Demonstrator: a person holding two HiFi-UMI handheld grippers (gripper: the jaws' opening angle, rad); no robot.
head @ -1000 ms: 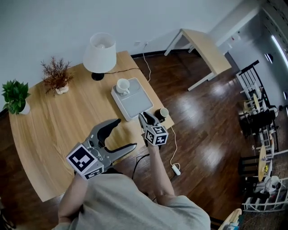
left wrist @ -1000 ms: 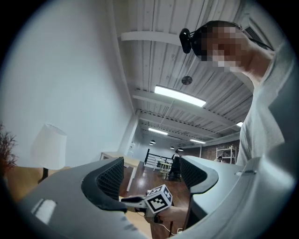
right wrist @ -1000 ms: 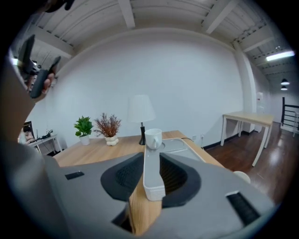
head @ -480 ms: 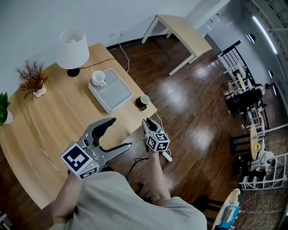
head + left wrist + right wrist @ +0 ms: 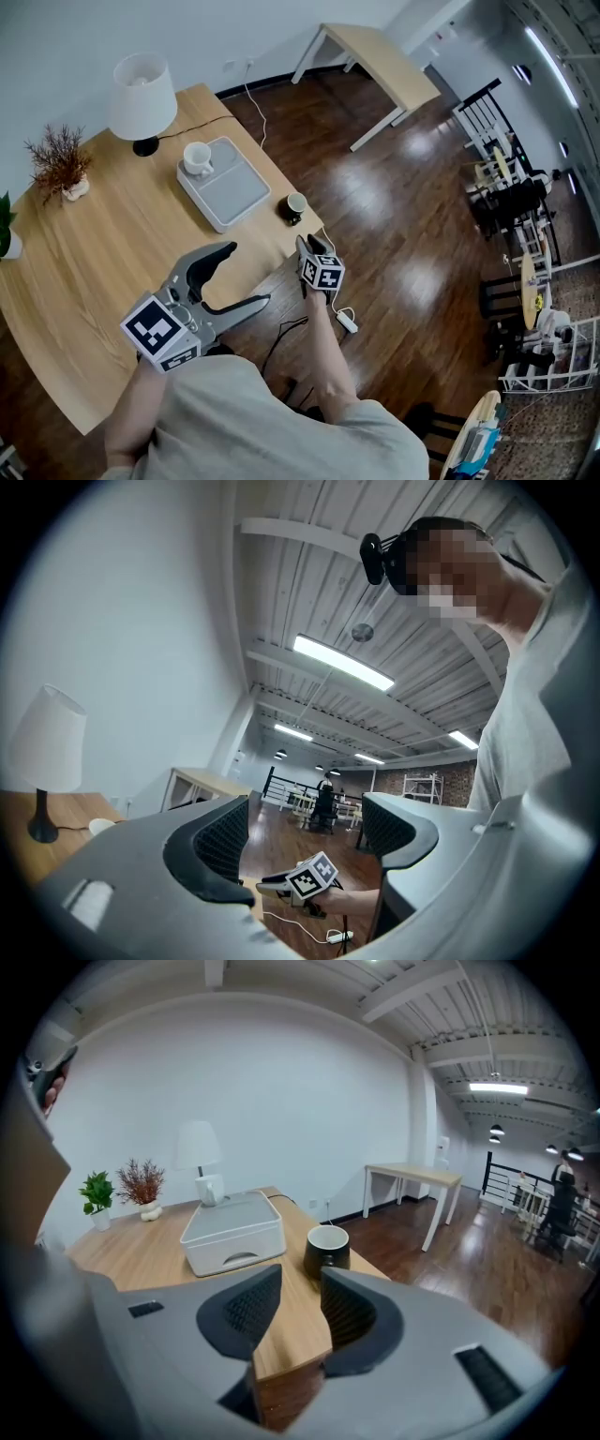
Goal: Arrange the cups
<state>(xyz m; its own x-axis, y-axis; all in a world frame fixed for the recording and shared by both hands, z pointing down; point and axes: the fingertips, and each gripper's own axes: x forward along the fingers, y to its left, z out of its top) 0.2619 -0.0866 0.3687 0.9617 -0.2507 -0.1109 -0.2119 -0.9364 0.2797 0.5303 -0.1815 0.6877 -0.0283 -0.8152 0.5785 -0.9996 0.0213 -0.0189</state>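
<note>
My right gripper [image 5: 298, 1283] is opening its fingers, nothing between them. The black cup [image 5: 326, 1251] stands ahead of their tips, untouched, on the table [image 5: 150, 1251] beside the tray [image 5: 234, 1232]. My left gripper [image 5: 305, 822] gapes empty.

Dark cup [image 5: 326, 1246] base behind jaws; plant [image 5: 6, 230] cut by left edge.

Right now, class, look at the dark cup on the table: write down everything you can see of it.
The dark cup is small and round, black outside and pale inside, perhaps ceramic. It stands upright, mouth up, and looks empty; no handle shows. It sits on the wooden table near the edge, beside the grey tray but apart from it. Only the table touches it.
</note>
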